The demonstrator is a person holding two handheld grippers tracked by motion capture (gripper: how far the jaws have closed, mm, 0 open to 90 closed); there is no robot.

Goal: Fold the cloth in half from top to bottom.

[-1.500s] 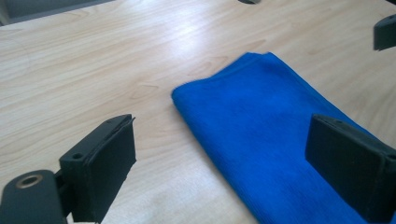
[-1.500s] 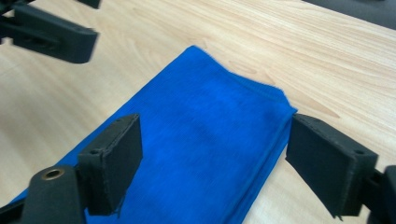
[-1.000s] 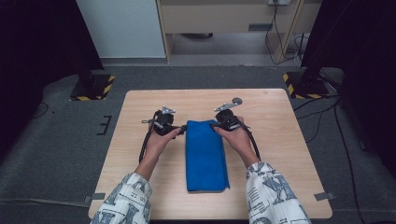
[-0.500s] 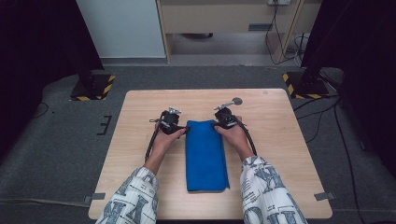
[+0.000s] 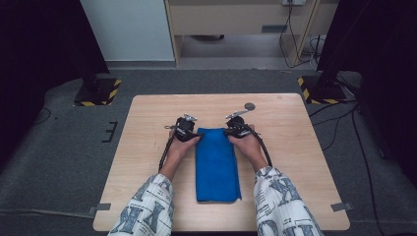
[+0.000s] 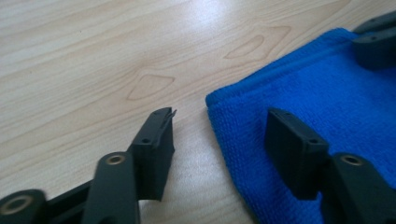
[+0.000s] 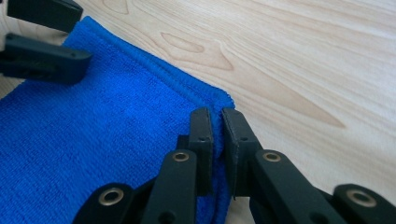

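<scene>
High view: wood table [image 5: 147,162] | grey carpet floor [image 5: 64,162] | dark surrounds

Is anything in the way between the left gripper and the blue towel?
No, nothing visible. The left gripper has its jaws astride the towel's near corner, one over bare table, one over cloth, not yet pinching; they have just been closing. The right gripper is already shut on the other corner.

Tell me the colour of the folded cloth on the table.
The folded terry cloth is bright blue, clearest in the right gripper view.
</scene>
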